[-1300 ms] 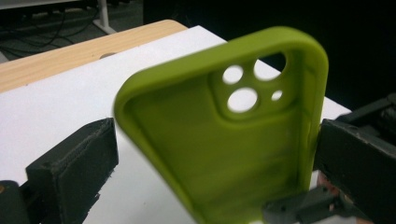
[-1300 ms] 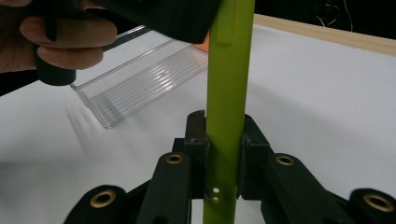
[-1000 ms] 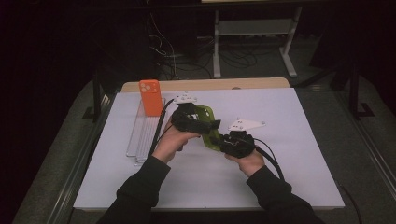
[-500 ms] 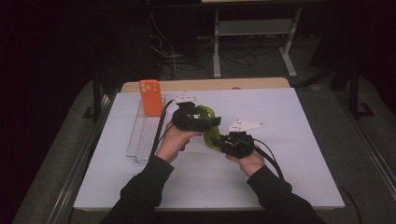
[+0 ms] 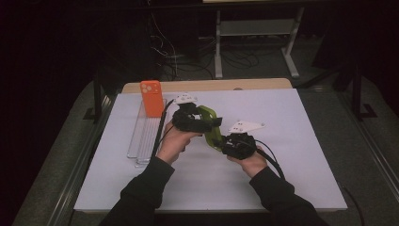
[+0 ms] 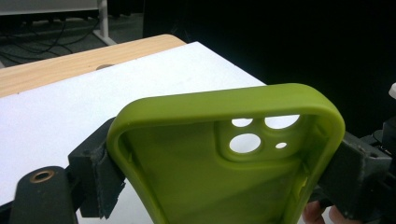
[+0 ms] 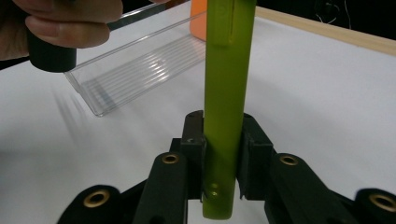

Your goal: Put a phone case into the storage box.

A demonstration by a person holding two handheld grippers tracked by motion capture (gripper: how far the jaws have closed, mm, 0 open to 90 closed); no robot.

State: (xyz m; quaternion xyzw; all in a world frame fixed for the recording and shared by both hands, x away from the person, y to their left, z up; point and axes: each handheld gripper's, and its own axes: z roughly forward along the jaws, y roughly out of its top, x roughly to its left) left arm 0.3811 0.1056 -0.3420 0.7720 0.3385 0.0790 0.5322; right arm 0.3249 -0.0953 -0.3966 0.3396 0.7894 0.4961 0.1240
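We hold a green phone case (image 5: 210, 126) above the white table (image 5: 291, 141), between our two tools and just right of the clear tray (image 5: 143, 136) that carries an orange phone case (image 5: 151, 98) standing at its far end. The left tool (image 5: 207, 123) spans the green case across its width; in the left gripper view its pads (image 6: 95, 170) sit against both long edges (image 6: 224, 158), and its jaws have just been closing onto the case, so we judge it is now gripping. The right tool (image 5: 220, 142) pinches the case by its thin edge (image 7: 224, 116), but its jaws have just been opening a little, with the case between them and the pads seemingly touching it for now. Set against the high view a second ago, the hands and case sit in about the same place near the tray. We read this as a handover: the left tool takes the case, the right lets go, and the case can then go toward the tray beside the orange one.
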